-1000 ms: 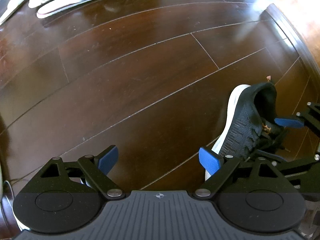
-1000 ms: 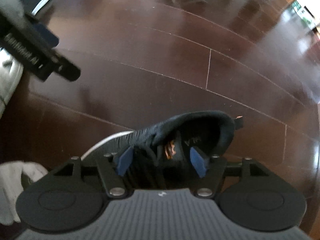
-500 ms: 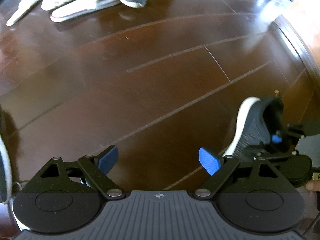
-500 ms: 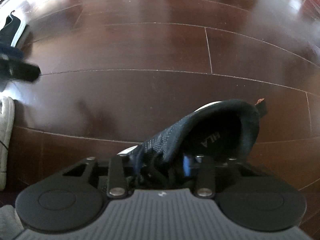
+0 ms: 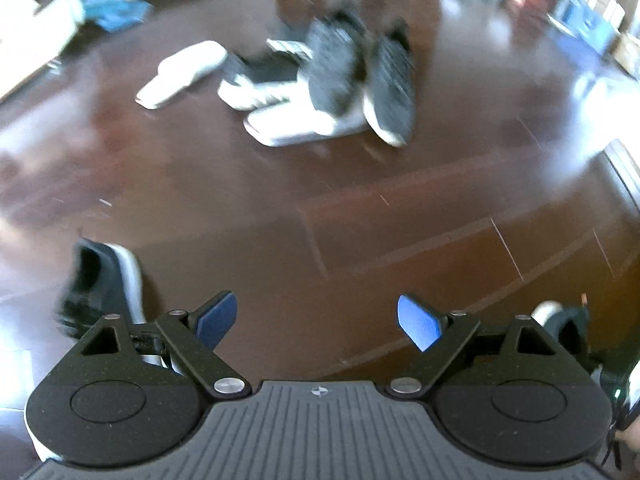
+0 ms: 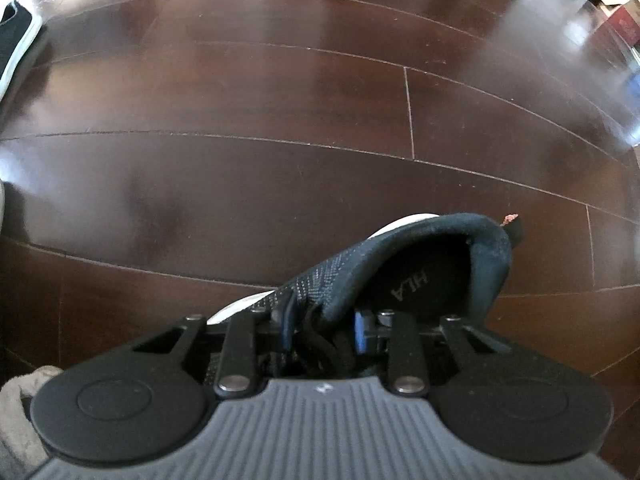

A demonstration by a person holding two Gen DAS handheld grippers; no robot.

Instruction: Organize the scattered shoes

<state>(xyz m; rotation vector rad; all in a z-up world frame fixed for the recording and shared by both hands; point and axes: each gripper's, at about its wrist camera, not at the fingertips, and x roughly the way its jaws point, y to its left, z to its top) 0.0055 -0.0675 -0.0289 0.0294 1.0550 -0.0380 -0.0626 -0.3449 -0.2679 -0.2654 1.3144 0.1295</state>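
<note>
The right gripper (image 6: 320, 330) is clenched on the black knit sneaker (image 6: 400, 264), its fingers pinching the laces and tongue area. The shoe's white sole edge shows at about 10 o'clock from the grip, the open heel collar at 2 o'clock. Dark wood floor (image 6: 280, 128) lies beneath; whether the shoe touches it is hard to tell. Another dark shoe (image 6: 16, 40) with a white rim sits at the far 10 o'clock edge.

The left gripper (image 5: 318, 320) is released, blue pads (image 5: 418, 320) spread wide around nothing. At 12 o'clock, well apart from it, a blurred heap of shoes (image 5: 320, 84) lies on the floor, grey and black pairs over white slippers, one white slipper (image 5: 180, 72) just beside at 11 o'clock. A black shoe (image 5: 100, 284) with a white sole stands near the left finger at 9 o'clock.
</note>
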